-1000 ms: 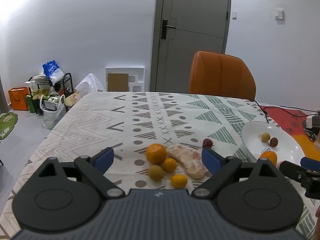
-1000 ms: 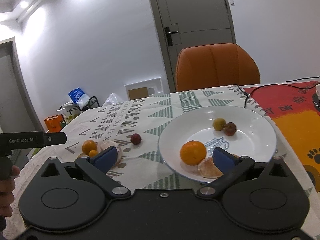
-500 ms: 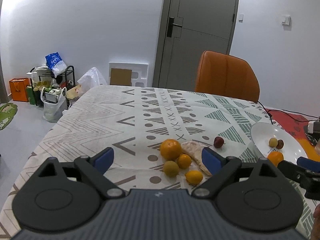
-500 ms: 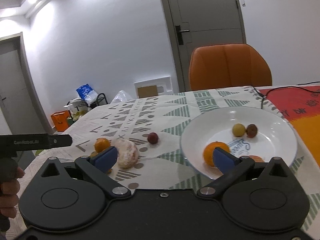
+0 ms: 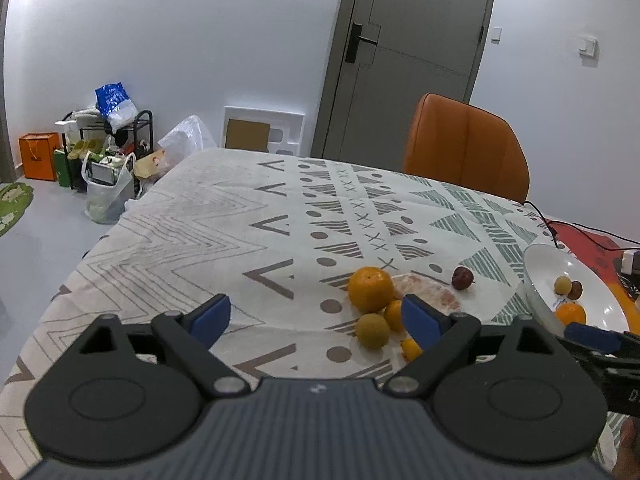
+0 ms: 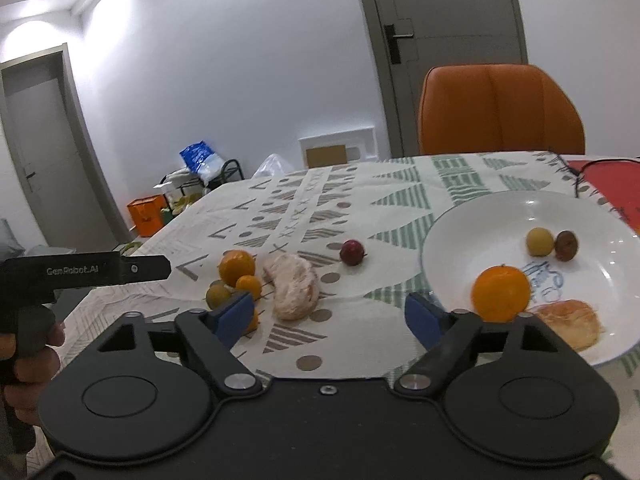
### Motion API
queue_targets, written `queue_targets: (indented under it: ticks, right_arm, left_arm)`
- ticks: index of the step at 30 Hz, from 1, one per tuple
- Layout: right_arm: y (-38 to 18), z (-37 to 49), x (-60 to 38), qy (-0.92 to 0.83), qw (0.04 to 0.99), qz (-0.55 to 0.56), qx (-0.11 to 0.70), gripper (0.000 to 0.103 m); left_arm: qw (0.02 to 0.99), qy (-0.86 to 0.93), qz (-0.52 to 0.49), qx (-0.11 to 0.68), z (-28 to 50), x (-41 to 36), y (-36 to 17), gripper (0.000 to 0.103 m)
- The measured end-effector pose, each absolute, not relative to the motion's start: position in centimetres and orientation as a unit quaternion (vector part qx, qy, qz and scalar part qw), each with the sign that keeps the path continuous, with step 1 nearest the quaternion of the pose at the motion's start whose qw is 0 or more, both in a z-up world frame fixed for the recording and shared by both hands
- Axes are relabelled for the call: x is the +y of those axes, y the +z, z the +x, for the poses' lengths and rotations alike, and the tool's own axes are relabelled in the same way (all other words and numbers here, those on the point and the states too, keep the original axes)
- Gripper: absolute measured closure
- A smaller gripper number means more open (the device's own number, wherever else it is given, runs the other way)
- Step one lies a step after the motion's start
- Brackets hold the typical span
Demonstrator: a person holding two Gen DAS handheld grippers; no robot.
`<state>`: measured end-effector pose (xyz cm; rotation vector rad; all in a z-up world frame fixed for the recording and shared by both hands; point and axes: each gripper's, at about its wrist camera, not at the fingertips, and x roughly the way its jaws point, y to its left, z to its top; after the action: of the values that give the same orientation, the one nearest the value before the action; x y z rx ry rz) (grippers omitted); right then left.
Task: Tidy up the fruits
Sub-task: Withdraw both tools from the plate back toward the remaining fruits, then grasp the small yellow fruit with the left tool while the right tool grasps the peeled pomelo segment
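Six fruits (image 6: 295, 287) on cloth, four in plate (image 6: 448, 236); left gripper (image 5: 316, 314) apart, right gripper (image 6: 332, 312) closing, both empty.

orange chair (image 5: 466, 146) | grey door (image 5: 404, 56) | black rack (image 5: 114, 136) | orange bag (image 5: 39, 156)

White lettering "GenRobot.AI" runs along the black handheld left gripper (image 6: 84, 270); the white plate's (image 6: 460, 220) blue script is unreadable.

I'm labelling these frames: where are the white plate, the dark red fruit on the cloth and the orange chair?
white plate (image 6: 472, 216), right wrist view, far rim
dark red fruit (image 6: 352, 252), right wrist view, middle
orange chair (image 6: 500, 112), right wrist view, backrest
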<state>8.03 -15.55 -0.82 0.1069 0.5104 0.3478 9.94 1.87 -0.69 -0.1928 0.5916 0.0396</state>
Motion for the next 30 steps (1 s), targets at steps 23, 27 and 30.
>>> queue_targets:
  ticks: [23, 27, 30]
  right_arm:
    - [-2.4, 11.4, -12.1, 0.187, 0.938, 0.021, 0.293, 0.047]
    - [-2.5, 11.6, -11.9, 0.186, 0.938, 0.020, 0.292, 0.047]
    - [-2.6, 11.9, -11.6, 0.187, 0.937, 0.019, 0.294, 0.047]
  left_arm:
    - [0.935, -0.045, -0.132, 0.326, 13.1, 1.0, -3.8, 0.044]
    - [0.933, -0.053, -0.125, 0.332, 13.3, 0.6, -4.5, 0.068]
    - [0.928, -0.068, -0.142, 0.337, 13.4, 0.9, -4.3, 0.080]
